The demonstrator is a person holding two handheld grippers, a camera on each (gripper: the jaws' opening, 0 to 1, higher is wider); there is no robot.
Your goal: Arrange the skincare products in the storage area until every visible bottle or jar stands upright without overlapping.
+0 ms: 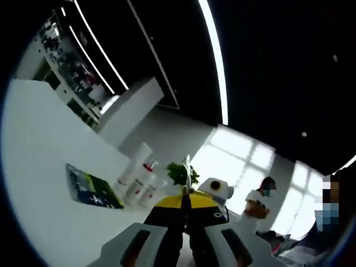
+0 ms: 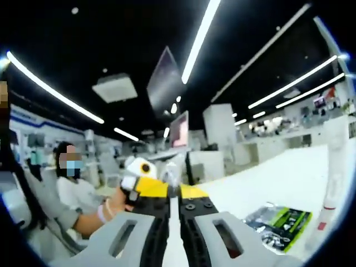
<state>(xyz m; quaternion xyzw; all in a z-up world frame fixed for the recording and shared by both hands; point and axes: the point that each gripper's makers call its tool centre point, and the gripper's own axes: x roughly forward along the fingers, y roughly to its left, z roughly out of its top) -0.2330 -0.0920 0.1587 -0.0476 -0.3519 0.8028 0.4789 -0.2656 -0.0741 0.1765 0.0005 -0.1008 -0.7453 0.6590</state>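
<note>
- Bottles: slim white plastic skincare bottles point(image 1: 139, 175) stand upright, lower centre-left, on the white table point(image 1: 44, 167).
- Likely light, slippery, tippy; take hold mid-body.
- Left gripper point(image 1: 186, 208) and right gripper point(image 2: 173, 208) pressed together, empty.

Both views sit low over the white table point(image 1: 44, 167), tilted up toward the dark ceiling, apparently facing each other, sharing the green packet point(image 1: 92, 189) point(image 2: 281, 222).
</note>
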